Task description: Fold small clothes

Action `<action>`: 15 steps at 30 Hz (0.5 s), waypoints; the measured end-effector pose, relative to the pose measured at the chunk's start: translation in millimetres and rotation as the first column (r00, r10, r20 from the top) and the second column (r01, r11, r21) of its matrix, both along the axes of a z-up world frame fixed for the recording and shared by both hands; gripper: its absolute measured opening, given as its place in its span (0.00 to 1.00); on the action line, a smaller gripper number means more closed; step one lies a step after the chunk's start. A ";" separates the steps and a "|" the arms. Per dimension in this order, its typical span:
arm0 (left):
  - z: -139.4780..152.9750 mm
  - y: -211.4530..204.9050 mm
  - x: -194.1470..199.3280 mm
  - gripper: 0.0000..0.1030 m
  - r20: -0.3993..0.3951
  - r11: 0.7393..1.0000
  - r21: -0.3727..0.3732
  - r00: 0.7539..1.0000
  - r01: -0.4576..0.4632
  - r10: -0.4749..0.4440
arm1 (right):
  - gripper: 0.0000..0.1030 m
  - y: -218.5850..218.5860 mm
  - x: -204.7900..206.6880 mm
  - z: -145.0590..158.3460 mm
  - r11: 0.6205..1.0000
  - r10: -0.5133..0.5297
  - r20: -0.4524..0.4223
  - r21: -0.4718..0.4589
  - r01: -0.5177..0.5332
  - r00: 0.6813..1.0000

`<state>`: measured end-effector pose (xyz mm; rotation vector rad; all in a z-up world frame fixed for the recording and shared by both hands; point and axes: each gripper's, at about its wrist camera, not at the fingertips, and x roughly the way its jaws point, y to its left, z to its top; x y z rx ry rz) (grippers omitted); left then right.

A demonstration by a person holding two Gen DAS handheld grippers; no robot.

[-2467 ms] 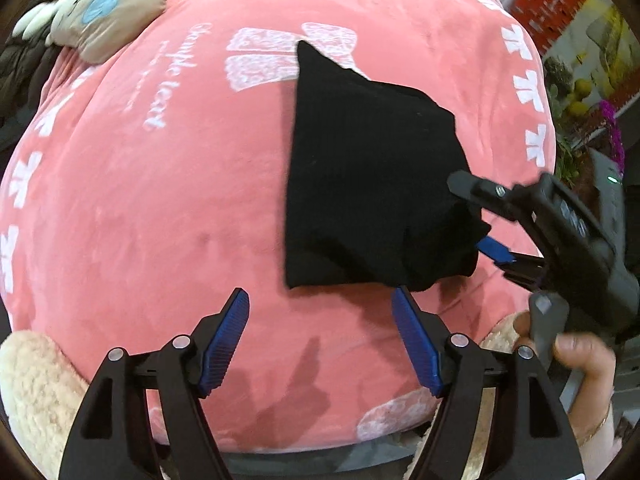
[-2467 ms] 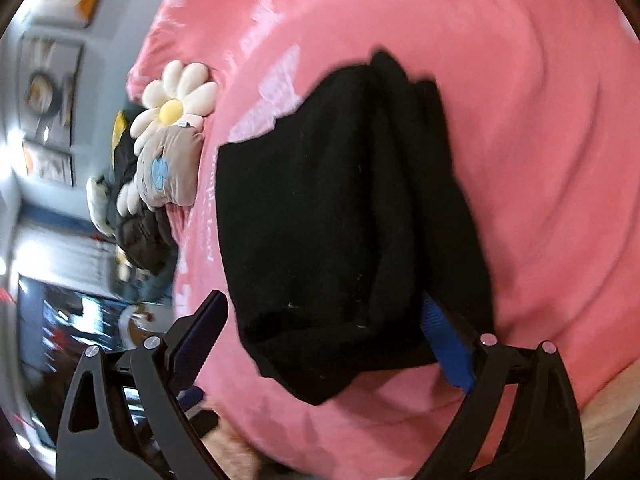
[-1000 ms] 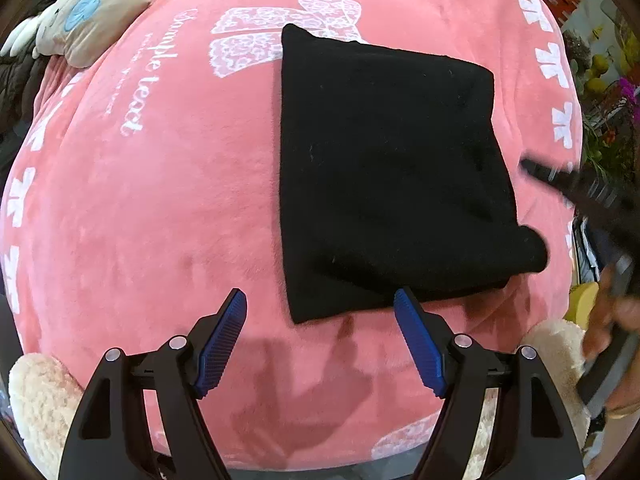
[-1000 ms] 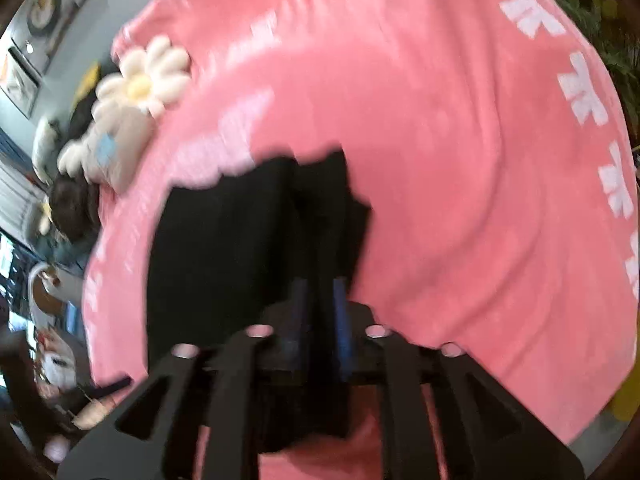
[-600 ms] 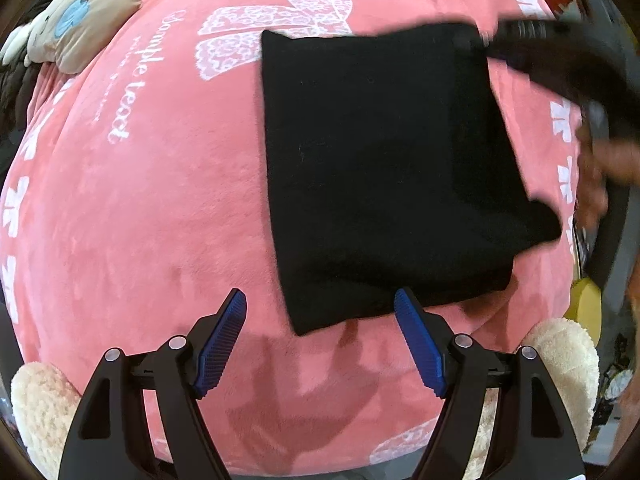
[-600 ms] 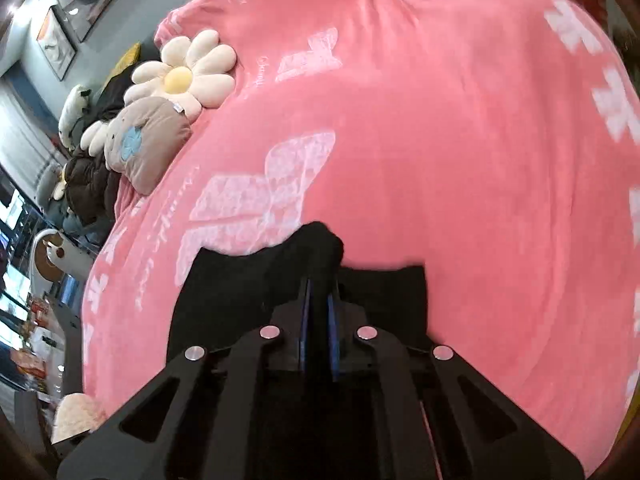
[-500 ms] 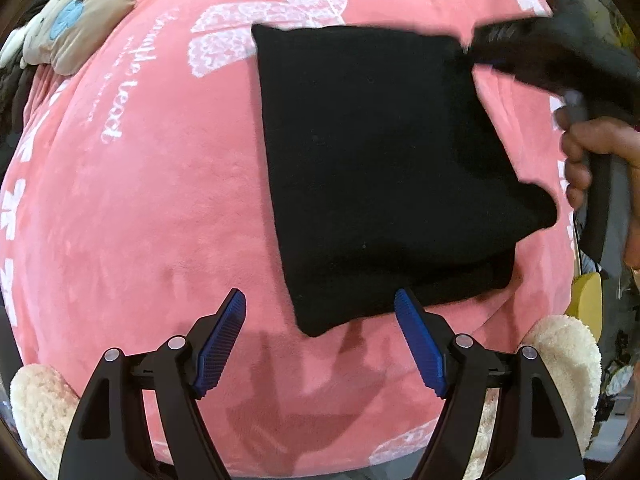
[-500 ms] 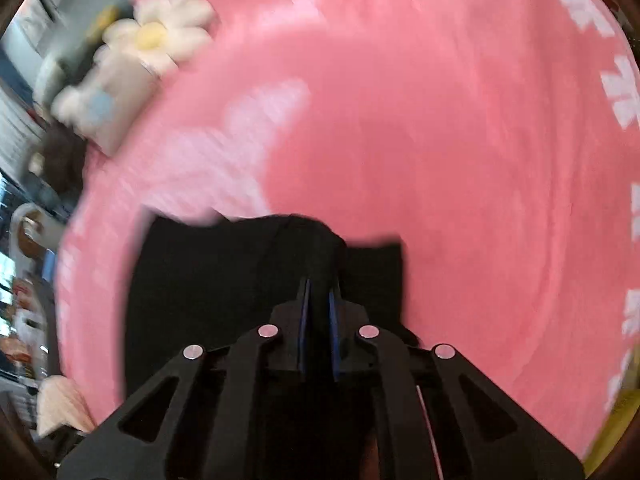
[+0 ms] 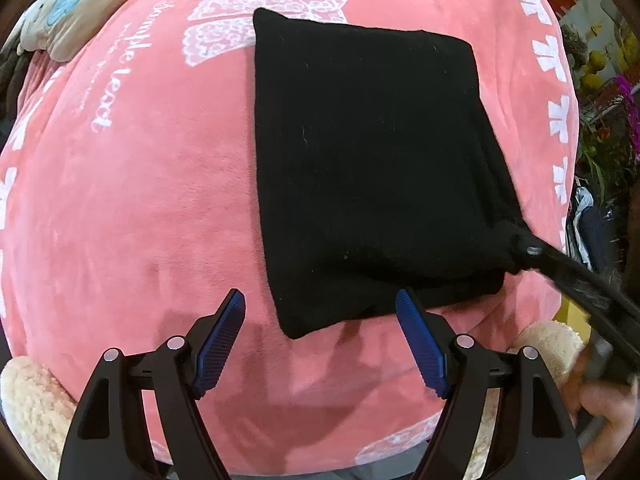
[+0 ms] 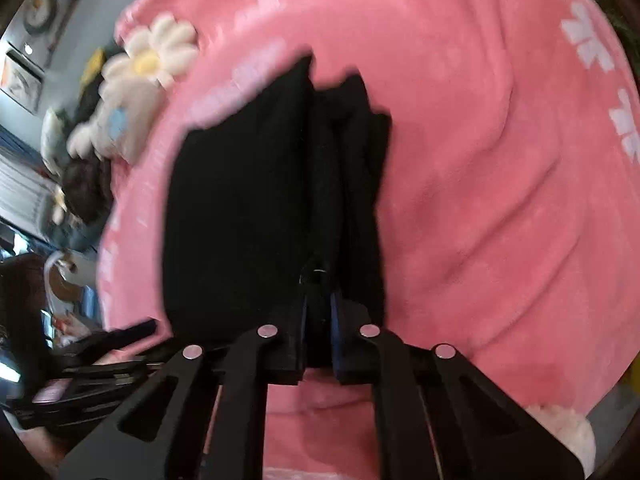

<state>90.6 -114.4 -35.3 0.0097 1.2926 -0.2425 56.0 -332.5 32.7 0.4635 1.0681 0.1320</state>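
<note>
Black garment [image 9: 368,168] lies folded on pink plush cushion [image 9: 132,200]. Right tool [image 10: 318,312], half a second ago clamped at the far corner, now pinches the near-right corner at 4 o'clock. Left tool [image 9: 320,338] hovers apart, empty. Judgement: squaring edges; fold nearly complete.

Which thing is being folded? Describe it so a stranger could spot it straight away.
Find the big pink plush cushion with white lettering and bow prints that fills the view. On it lies a flat black garment, its lower right corner pinched by the right gripper. It is the only plain black, unprinted piece on the pink surface.
</note>
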 end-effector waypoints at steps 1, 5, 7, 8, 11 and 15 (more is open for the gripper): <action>1.5 0.4 -1.0 0.73 0.004 1.000 0.002 1.000 0.001 -0.001 | 0.07 -0.3 -4.4 5.2 1.000 -0.004 0.005 -0.018 0.004 1.000; 1.7 2.2 -2.5 0.73 0.011 1.000 0.014 1.000 0.004 -0.004 | 0.08 5.4 -4.9 -30.6 0.985 0.029 -0.158 -0.165 -0.056 0.987; -1.4 2.1 -1.7 0.73 0.001 1.000 0.018 1.000 -0.001 0.001 | 0.12 3.1 -4.9 -20.8 0.991 0.010 -0.116 -0.129 -0.025 0.993; -1.9 1.7 -2.2 0.73 0.001 1.000 0.018 1.000 -0.003 0.003 | 0.15 1.1 -3.2 -10.1 0.994 -0.008 -0.075 -0.111 0.000 0.997; -2.0 1.2 -3.7 0.73 0.004 1.000 0.016 1.000 -0.008 0.007 | 0.24 3.1 15.1 15.9 0.994 0.001 0.003 -0.108 -0.001 1.000; -3.2 -3.6 -6.3 0.73 0.001 1.000 0.019 1.000 0.004 -0.004 | 0.45 13.9 56.4 23.9 0.992 0.049 0.040 -0.116 -0.044 0.998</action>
